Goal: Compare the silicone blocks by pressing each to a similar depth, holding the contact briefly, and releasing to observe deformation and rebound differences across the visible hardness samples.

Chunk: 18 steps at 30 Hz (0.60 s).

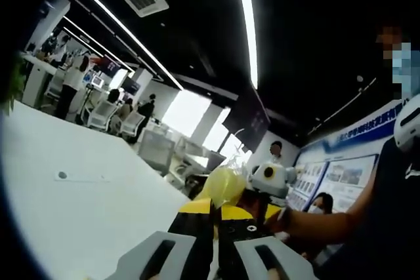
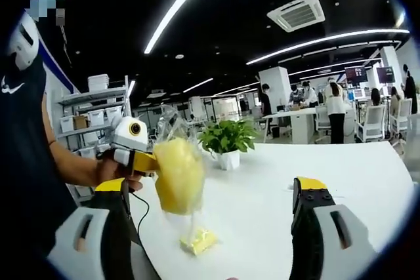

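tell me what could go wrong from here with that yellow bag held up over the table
The left gripper pinches only the top of the clear bag of yellow blocks, lifted above the white table; it could slip or tear and drop. One yellow block lies directly below, so a drop might knock it. The open right gripper isn't supporting anything.

Ceiling: long light strips (image 2: 187, 1) are glowing beside the air vent (image 2: 296, 12).
Table: white top (image 2: 262, 195) is carrying a potted plant (image 2: 228, 140).
Beyond the plant: office chairs (image 2: 380, 121) are standing.
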Motion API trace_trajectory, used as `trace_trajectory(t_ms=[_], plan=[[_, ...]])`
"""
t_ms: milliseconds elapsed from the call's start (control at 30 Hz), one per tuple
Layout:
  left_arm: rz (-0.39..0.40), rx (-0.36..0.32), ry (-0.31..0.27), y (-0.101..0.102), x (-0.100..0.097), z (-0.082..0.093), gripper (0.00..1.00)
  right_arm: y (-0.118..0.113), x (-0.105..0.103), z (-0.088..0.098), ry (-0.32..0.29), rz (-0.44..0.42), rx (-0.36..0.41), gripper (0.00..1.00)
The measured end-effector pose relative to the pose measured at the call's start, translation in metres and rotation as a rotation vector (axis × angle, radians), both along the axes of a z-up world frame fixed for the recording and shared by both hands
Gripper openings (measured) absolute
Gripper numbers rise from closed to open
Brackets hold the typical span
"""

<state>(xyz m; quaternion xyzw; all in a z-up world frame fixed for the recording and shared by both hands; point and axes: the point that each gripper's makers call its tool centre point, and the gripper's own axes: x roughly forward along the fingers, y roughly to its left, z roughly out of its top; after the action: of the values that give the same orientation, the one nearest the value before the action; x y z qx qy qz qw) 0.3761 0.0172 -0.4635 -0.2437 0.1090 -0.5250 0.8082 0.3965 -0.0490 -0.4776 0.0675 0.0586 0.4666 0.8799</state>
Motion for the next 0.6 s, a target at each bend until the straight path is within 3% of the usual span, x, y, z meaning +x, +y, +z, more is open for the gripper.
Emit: trace_trajectory(t_ms=[233,400,600], plan=[[0.019,-0.031,0.062,-0.003,0.01,-0.008,0.0,-0.023,0.0,-0.009,-0.006,-0.052,-0.046,0.97],[0.013,-0.042,0.11,-0.012,0.013,-0.015,0.0,-0.048,-0.007,-0.027,0.002,-0.109,-0.109,0.97],[0.03,-0.063,0.165,-0.019,0.015,-0.026,0.0,-0.08,-0.019,-0.046,0.047,-0.183,-0.099,0.97]])
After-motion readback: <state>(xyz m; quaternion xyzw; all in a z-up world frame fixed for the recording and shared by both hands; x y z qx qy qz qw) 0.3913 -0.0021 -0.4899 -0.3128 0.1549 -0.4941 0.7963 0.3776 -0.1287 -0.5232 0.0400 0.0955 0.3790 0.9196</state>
